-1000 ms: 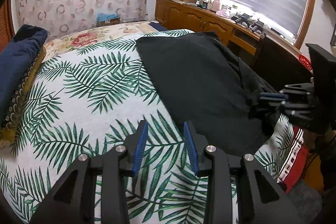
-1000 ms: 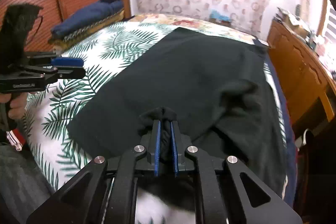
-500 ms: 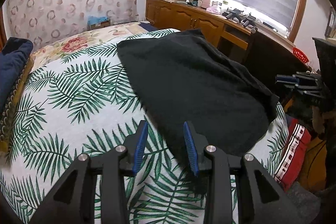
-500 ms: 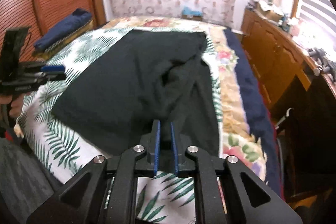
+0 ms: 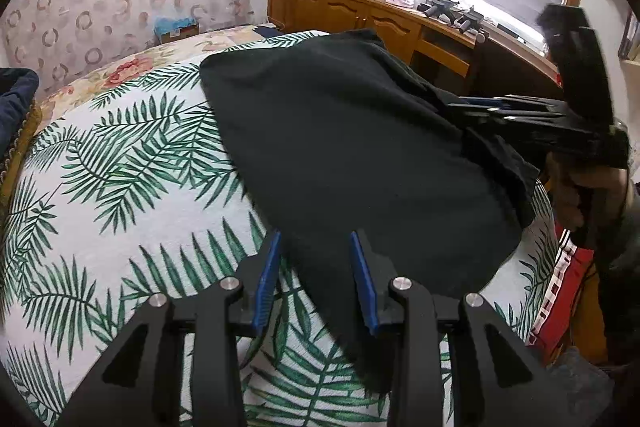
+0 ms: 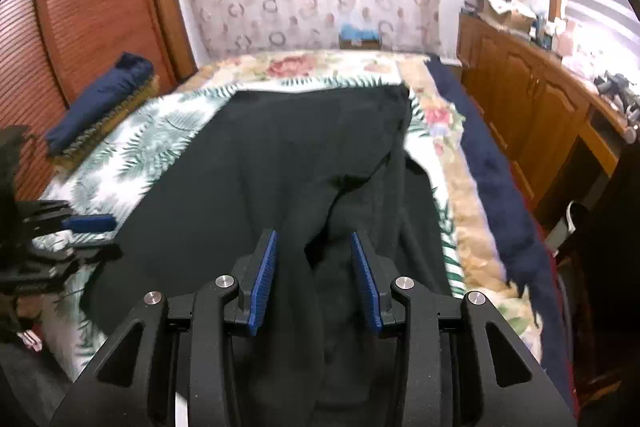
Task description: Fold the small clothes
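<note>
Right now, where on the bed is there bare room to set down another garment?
Free: the palm-leaf bedspread between the dark garment and the navy pillow, and the floral strip beyond the garment. Crowded: the garment's near edge, where the left gripper and right gripper work.

A dark green, soft-knit garment [image 6: 256,163] lies spread on the palm-leaf bedspread [image 5: 120,187], mostly flat, reaching toward twelve o'clock in the right wrist view. Its three o'clock edge is doubled over into a rumpled fold [image 6: 360,195], with loose creases at six o'clock.
</note>
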